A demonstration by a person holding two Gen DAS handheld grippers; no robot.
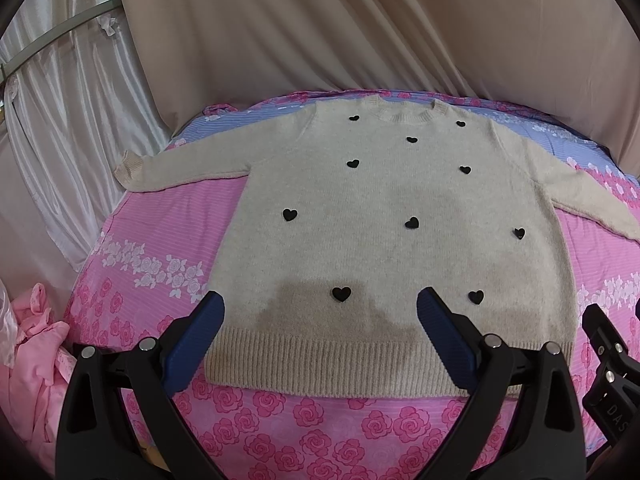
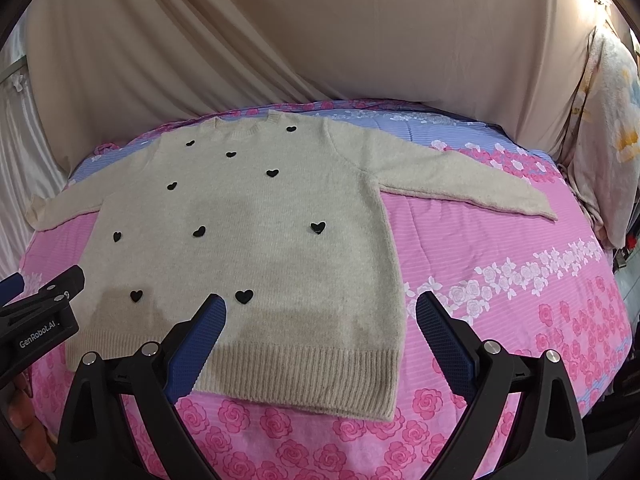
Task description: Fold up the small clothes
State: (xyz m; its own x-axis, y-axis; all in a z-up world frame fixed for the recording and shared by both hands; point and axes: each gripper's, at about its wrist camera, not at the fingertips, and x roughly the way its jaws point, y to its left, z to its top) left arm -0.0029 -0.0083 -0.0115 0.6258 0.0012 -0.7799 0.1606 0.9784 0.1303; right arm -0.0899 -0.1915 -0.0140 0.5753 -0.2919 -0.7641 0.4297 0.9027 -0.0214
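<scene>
The bed (image 1: 132,240) wears a pink bedspread (image 2: 500,240) printed with roses — a band of white roses runs across it, and the far edge at twelve o'clock turns blue-striped. Behind it hangs a beige draped cloth (image 1: 320,24), creased in long diagonal folds. Off at ten o'clock a shiny white satin curtain (image 1: 60,80) falls in pleats, crossed by a pale rail (image 1: 60,34). Down at eight o'clock, beside the bed, sits a crumpled pink garment (image 1: 32,344). At three o'clock — a pale floral blanket (image 2: 608,120) hangs.
</scene>
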